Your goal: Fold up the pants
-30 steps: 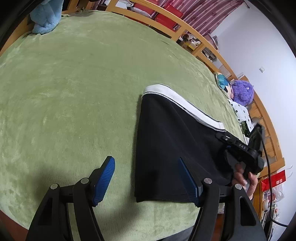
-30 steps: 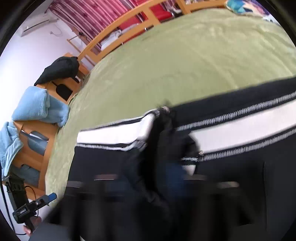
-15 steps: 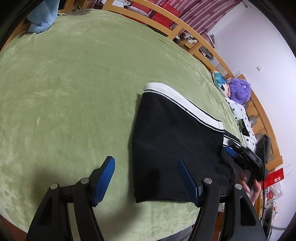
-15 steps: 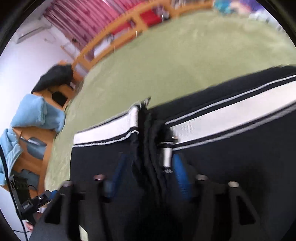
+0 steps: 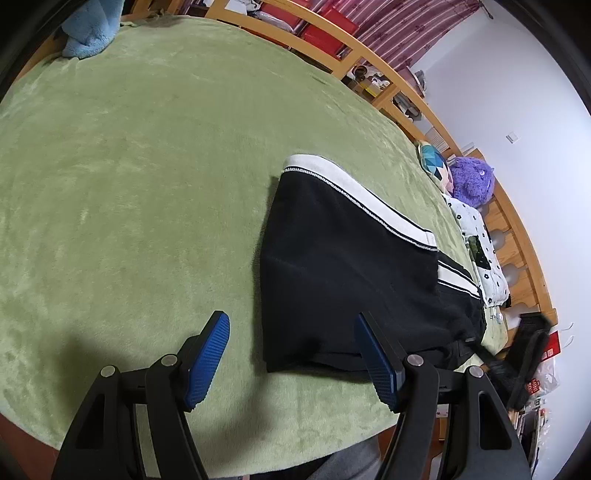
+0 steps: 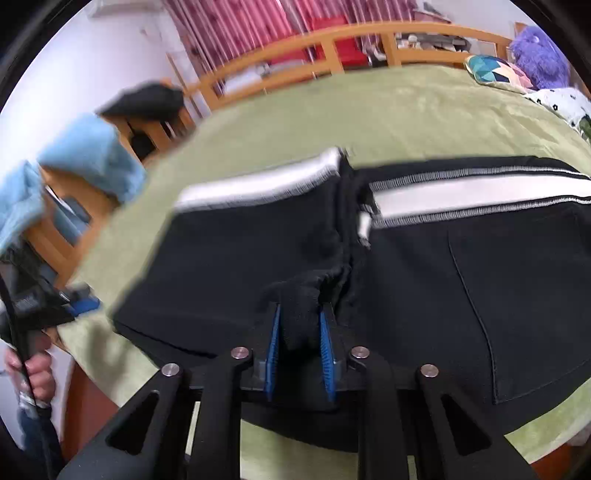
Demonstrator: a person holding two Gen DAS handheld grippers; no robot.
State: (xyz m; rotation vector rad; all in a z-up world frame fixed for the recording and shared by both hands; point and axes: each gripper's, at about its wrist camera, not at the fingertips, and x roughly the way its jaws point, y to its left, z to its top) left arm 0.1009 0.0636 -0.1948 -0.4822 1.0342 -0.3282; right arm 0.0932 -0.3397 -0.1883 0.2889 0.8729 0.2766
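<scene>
Black pants [image 5: 343,269] with a white side stripe lie folded on the green blanket [image 5: 129,166]. My left gripper [image 5: 295,354] is open and empty, hovering over the near left corner of the pants at the bed's front edge. In the right wrist view the pants [image 6: 461,266] spread across the bed, with a folded layer on the left. My right gripper [image 6: 299,336] is shut on a bunched fold of the black fabric near the front edge. The right gripper also shows blurred in the left wrist view [image 5: 524,354].
A blue towel [image 5: 88,29] lies at the far left corner. A patterned pillow [image 5: 436,166], a purple plush toy [image 5: 472,181] and a spotted white cloth [image 5: 480,251] sit at the right side. A wooden bed rail [image 5: 369,51] runs behind. Black clothing [image 6: 147,99] lies on a wooden rack.
My right gripper has closed on a bunch of black fabric and pulled back toward the bed's front edge. My left gripper has stayed open in nearly the same place.
</scene>
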